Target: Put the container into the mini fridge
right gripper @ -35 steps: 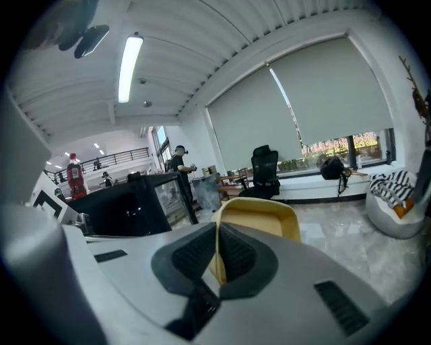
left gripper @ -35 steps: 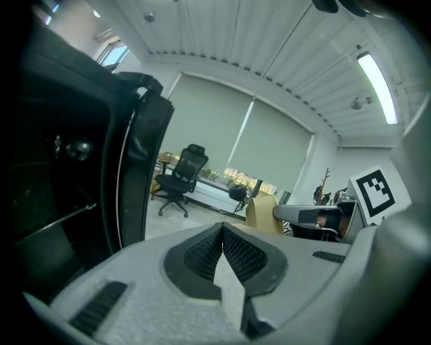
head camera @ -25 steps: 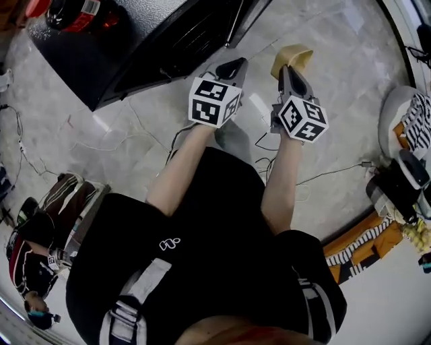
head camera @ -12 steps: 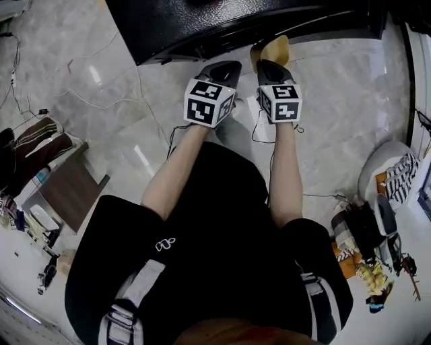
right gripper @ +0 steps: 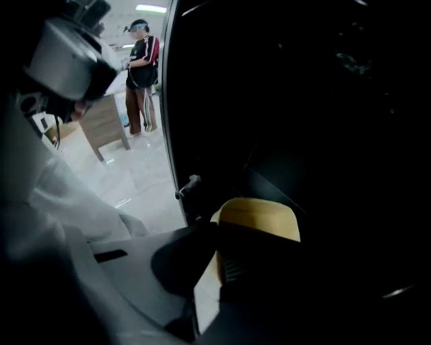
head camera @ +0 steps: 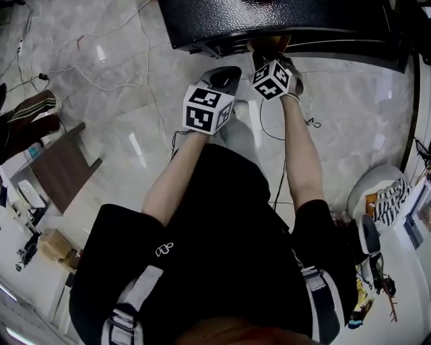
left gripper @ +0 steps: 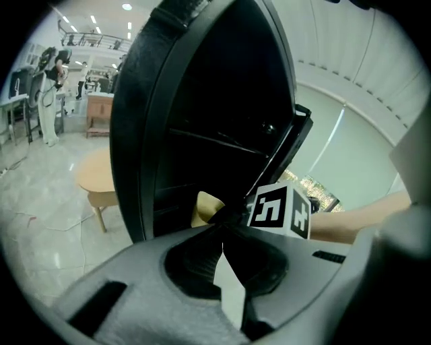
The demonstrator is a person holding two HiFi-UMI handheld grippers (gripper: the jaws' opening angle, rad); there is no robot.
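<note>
Container (right gripper: 261, 217) clamped in the right hand-held gripper (right gripper: 219, 237) at the mini fridge (head camera: 283, 20) mouth; left hand-held gripper (left gripper: 222, 234) closed, empty

The container (right gripper: 259, 217), held between the right tongs (head camera: 269, 57), is at the open front of the mini fridge (head camera: 283, 20) standing on the floor (head camera: 121, 114), with the left tongs (head camera: 225, 73) just to its left.

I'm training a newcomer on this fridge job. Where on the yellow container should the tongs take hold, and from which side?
Pinch the near edge of the container, coming from the side away from the mini fridge, as the right tongs do now. That edge looks slim enough to fit between the jaws, and the free far end can lead into the opening.
</note>
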